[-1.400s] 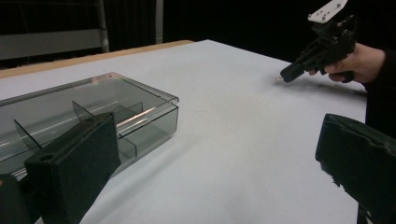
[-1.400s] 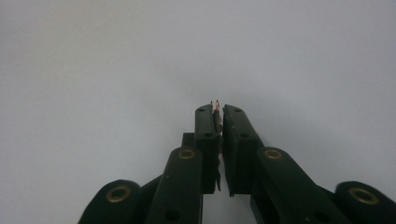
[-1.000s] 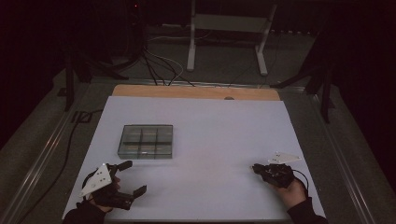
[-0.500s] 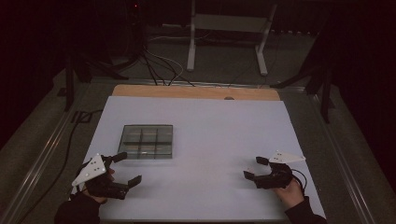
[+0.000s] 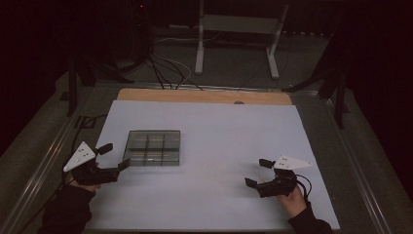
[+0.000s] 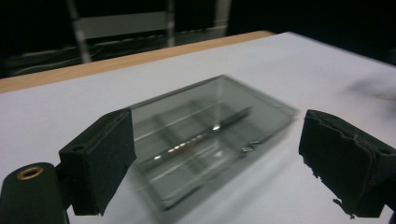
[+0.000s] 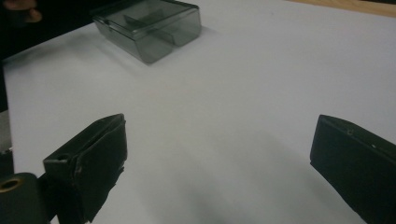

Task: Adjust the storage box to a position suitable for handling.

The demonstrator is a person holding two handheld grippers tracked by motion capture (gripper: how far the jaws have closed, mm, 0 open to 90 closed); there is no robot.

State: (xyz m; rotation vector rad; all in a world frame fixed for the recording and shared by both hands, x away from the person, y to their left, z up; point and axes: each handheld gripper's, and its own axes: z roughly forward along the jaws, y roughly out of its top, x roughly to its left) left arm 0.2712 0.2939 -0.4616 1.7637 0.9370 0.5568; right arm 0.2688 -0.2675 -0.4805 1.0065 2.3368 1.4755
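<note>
Resting on the smooth white table (image 5: 214, 146), a clear, rectangular compartmented plastic box (image 5: 152, 147). Left gripper (image 5: 116, 160), foam-padded, closing slightly, stands wide beside it; right gripper (image 5: 258, 172), just opening, gapes empty.

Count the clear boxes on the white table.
1. The box sits on the table's left half, just ahead of the left gripper; it is far from the right gripper.
</note>
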